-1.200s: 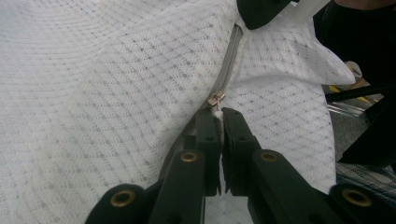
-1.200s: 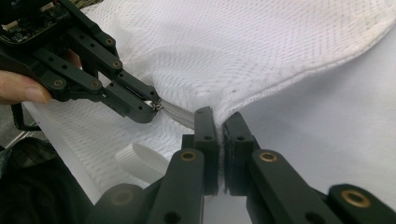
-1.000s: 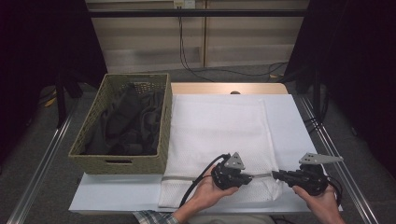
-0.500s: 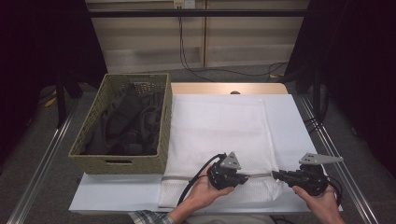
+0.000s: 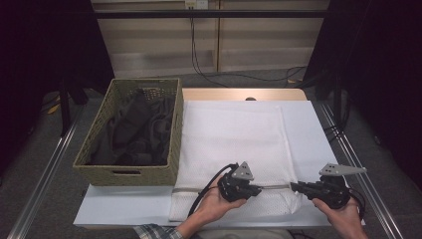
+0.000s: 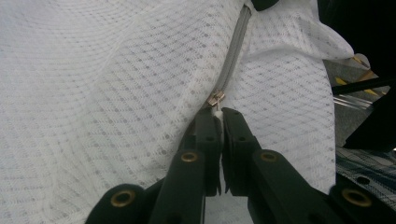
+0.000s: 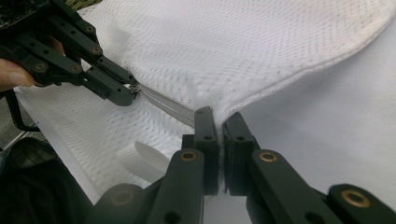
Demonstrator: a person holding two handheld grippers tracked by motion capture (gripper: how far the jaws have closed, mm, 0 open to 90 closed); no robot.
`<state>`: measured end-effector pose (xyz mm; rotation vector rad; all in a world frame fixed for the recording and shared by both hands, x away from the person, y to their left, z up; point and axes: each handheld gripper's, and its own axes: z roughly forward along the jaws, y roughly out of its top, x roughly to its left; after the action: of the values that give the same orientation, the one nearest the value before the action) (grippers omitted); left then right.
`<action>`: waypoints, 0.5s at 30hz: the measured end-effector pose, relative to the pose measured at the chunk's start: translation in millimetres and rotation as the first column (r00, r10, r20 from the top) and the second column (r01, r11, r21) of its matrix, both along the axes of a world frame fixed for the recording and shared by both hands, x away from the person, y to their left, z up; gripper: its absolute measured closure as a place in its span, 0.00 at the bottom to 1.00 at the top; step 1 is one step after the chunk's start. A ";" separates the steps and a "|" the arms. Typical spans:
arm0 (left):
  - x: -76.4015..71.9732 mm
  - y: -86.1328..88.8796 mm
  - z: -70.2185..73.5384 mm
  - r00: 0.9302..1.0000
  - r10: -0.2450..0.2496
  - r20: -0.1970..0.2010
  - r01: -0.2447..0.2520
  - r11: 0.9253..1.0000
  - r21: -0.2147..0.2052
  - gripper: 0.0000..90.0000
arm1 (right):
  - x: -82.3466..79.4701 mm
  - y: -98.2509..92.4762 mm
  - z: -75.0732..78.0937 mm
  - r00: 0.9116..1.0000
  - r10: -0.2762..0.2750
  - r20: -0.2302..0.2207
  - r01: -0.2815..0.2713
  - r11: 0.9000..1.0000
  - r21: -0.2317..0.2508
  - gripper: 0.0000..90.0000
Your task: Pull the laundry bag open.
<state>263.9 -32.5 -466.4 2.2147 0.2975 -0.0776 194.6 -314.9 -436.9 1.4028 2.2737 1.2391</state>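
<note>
A white mesh laundry bag (image 5: 234, 149) with a grey zipper (image 6: 232, 60) lies on a white desk (image 5: 124, 206). At left, an olive-green woven basket (image 5: 127, 174) holds dark cloth (image 5: 137, 129). Both claws are black, with brass-coloured rivets and grey top plates.

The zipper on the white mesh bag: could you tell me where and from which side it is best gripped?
Grip the small pull tab, coming along the zipper line from the opened end, as the left gripper does: the tab juts out, the mesh lies flat.

High cam looks down, gripper cams close, shared mesh bag (image 5: 234, 144)
</note>
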 end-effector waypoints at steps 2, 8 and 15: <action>0.0 0.7 0.4 1.000 0.001 -0.002 -0.001 1.000 0.011 0.96 | 0.3 -0.2 -0.2 1.000 0.000 0.003 0.000 1.000 -0.002 0.96; -0.1 3.6 0.6 1.000 0.002 0.000 -0.002 1.000 0.006 0.96 | 0.0 -0.7 -0.6 1.000 -0.002 -0.009 0.002 1.000 0.005 0.96; 0.7 9.3 1.1 1.000 -0.002 0.005 0.002 1.000 0.021 0.96 | 0.8 -0.2 -1.0 1.000 0.005 -0.002 -0.005 1.000 0.000 0.96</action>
<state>264.6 -23.2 -465.3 2.2359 0.2947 -0.0708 195.4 -315.1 -437.9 1.3996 2.2799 1.2395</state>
